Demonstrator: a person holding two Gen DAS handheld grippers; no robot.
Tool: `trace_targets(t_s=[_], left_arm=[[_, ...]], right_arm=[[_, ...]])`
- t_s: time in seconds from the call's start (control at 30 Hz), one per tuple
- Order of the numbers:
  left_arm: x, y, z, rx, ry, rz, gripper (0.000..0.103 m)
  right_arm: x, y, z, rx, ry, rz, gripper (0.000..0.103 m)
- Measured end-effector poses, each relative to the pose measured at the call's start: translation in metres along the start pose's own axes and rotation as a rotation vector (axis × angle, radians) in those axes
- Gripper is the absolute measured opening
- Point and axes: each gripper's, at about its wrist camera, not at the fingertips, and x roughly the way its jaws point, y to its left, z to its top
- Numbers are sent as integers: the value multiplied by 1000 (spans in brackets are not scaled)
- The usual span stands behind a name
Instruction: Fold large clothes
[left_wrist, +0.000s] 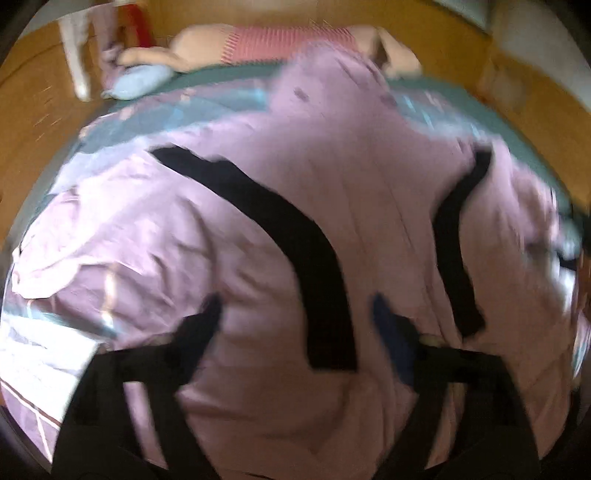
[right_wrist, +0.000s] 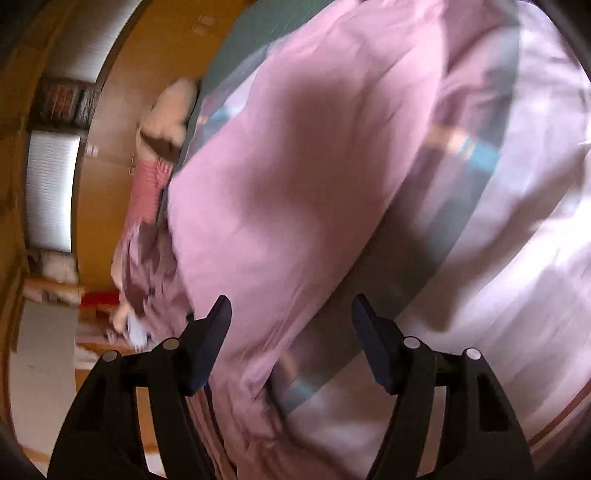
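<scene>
Pink-lilac cloth, a large garment (left_wrist: 258, 229) with black bands, lies spread and rumpled over the bed (left_wrist: 236, 79); no neat fold visible yet, so most of the task looks left to do. Left gripper (left_wrist: 295, 321) hangs over it, fingers apart, nothing between them. Right gripper (right_wrist: 291, 325) fingers also apart, empty, above the garment's edge (right_wrist: 258, 369). Bedding (right_wrist: 517, 221) beyond offers open room; stuffed toy (left_wrist: 207, 48) crowds the far bed edge.

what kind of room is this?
Most likely a bedroom. A pink garment is spread over patterned bedding, a plush toy in a striped top lies at the far edge, and wood panelling runs behind it.
</scene>
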Motion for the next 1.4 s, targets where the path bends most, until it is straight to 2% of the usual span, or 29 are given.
trace_targets(t_s=[0.03, 0.1, 0.17, 0.23, 0.3, 0.37, 0.43, 0.47, 0.53, 0.6, 0.63, 0.7, 0.77, 0.8, 0.87, 0.93, 0.97, 1.03, 1.07, 1.23, 1.4], left_arm=[[-5, 17, 8, -57, -30, 0, 101], [-8, 70, 22, -218, -40, 17, 101], [-4, 130, 25, -398, -42, 34, 101], [6, 188, 17, -598, -12, 88, 101], [22, 249, -1, -815, -17, 28, 101], [36, 287, -14, -968, 0, -31, 100], [46, 312, -19, -1075, -13, -130, 100], [51, 319, -17, -1093, -20, -166, 100], [60, 325, -10, -1070, -21, -171, 100], [70, 331, -4, -1040, -6, -183, 100], [75, 333, -4, -1034, 1, -193, 98], [88, 339, -5, -1074, 12, -211, 96], [90, 344, -9, -1104, -4, -236, 94], [89, 346, -8, -1104, -16, -245, 88], [92, 348, 0, -1059, -27, -290, 34], [96, 352, 1, -1035, -47, -327, 10], [98, 354, -1, -1055, -60, -366, 6], [94, 356, -3, -1091, -102, -414, 4], [88, 355, 6, -1064, -130, -421, 3], [44, 321, 50, -817, -270, -345, 2], [18, 269, 82, -662, -357, -435, 2]], right_arm=[[0, 11, -5, -54, 15, -18, 73], [1, 38, -23, -182, 35, -55, 79], [6, 58, -37, -268, 45, -48, 79], [8, 72, -49, -331, 39, -18, 79], [6, 85, -63, -350, 43, 43, 79], [9, 112, -93, -425, 100, 114, 79], [19, 140, -132, -578, 129, 98, 80], [28, 152, -155, -668, 145, 76, 82], [54, 168, -199, -826, 187, 22, 83], [91, 164, -233, -901, 235, -50, 83], [99, 157, -243, -943, 204, -88, 83], [106, 159, -268, -1093, 89, -142, 87], [108, 157, -268, -1116, 70, -160, 88], [108, 154, -266, -1108, 75, -151, 88], [112, 155, -256, -1083, 98, -107, 91], [117, 154, -255, -1081, 107, -104, 94], [118, 155, -255, -1087, 105, -112, 95], [107, 143, -268, -1104, 93, -128, 95], [107, 143, -269, -1109, 89, -136, 96], [104, 138, -275, -1117, 85, -164, 98], [107, 139, -277, -1118, 86, -198, 102]])
